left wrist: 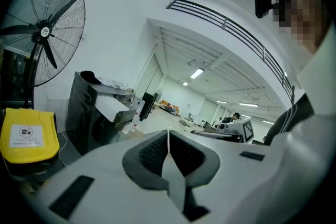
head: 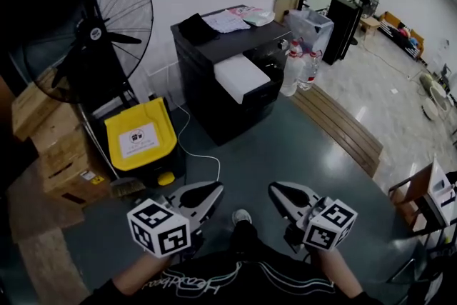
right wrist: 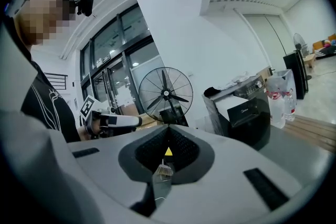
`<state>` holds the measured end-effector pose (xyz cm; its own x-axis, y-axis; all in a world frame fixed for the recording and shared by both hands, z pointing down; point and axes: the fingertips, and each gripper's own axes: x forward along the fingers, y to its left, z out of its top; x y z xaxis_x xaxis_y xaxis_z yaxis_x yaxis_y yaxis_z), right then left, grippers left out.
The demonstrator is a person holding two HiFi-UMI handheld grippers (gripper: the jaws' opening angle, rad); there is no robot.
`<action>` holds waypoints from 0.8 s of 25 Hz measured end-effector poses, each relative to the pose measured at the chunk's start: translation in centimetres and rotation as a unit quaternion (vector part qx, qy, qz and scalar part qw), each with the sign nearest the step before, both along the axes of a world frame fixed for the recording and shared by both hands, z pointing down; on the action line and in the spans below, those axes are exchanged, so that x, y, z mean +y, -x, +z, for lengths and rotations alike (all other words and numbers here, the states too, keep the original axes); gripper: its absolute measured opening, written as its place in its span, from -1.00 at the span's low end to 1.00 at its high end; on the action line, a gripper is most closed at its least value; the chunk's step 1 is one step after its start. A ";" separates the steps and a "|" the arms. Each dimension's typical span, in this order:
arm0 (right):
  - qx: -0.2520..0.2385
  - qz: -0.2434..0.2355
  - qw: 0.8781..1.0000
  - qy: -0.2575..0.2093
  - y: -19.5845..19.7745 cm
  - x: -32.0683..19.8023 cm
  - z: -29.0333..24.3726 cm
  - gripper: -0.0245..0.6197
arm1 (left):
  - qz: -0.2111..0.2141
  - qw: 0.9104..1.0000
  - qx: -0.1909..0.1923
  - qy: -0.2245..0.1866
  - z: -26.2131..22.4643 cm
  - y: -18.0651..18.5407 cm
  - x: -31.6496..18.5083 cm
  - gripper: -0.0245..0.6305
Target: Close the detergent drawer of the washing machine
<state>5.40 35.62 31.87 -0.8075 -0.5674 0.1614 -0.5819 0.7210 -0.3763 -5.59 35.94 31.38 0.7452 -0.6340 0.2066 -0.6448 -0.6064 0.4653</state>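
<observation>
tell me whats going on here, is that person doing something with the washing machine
A person stands well back from the black washing machine, holding a gripper in each hand. The left gripper and the right gripper are both shut and empty, held low in front of the body. The machine's white detergent drawer sticks out at the front, not yet closed, and neither gripper is near it.

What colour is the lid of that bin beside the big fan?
The lid is yellow, clearest in the head view.

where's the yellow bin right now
In the head view the yellow bin sits at left, between the washing machine and the cardboard boxes, below the fan.
</observation>
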 end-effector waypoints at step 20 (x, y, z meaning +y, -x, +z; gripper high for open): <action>0.027 -0.048 0.998 0.038 -4.6 -24.8 3.6 -0.84 | -0.069 0.996 -0.007 0.054 3.3 -4.0 -23.4 -0.83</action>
